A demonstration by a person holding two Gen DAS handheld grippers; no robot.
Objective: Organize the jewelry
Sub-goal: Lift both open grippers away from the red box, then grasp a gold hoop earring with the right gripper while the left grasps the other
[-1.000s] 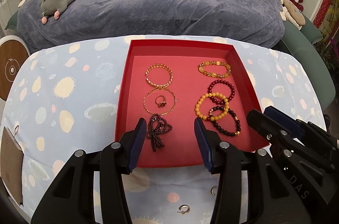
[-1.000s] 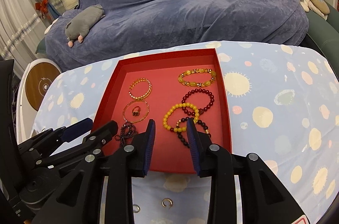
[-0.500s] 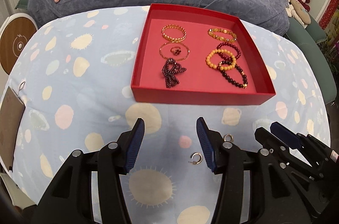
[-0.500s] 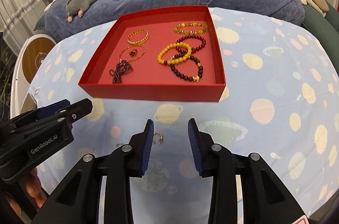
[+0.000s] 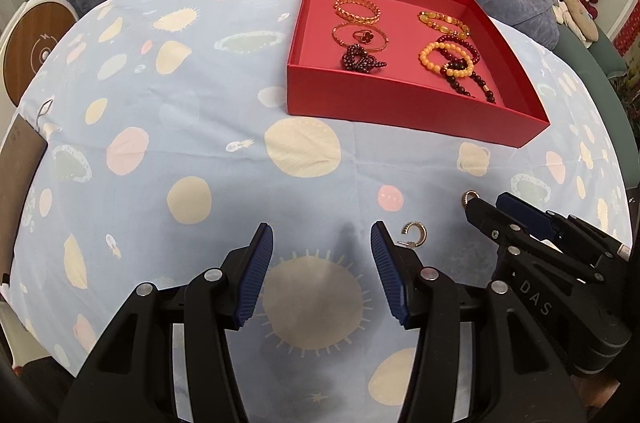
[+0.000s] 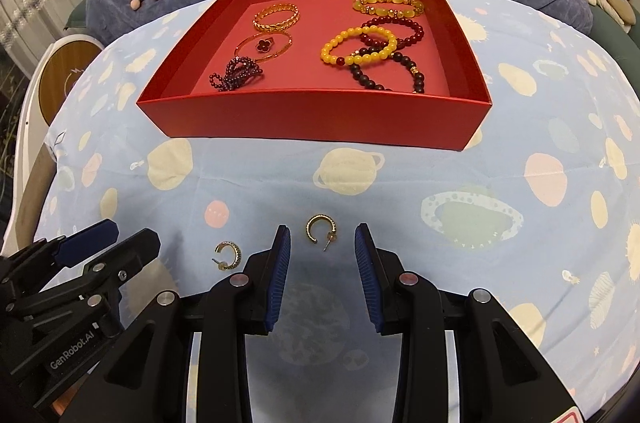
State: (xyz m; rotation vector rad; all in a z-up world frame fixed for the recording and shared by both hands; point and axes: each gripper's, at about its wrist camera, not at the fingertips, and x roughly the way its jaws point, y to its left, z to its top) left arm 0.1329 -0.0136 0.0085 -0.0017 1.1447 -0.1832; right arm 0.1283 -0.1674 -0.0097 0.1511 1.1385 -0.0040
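Hoop earring (image 6: 319, 232) (gap facing right) lies before spread right claw (image 6: 322, 251).

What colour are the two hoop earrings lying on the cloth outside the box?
Gold. Both hoop earrings show best in the right wrist view, near the open right gripper.

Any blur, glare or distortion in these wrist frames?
Left wrist: sharp, strong fisheye bowing of the tablecloth, soft shadow under the left gripper. Right wrist: sharp too, red tray edges curve, no glare, dark corners.
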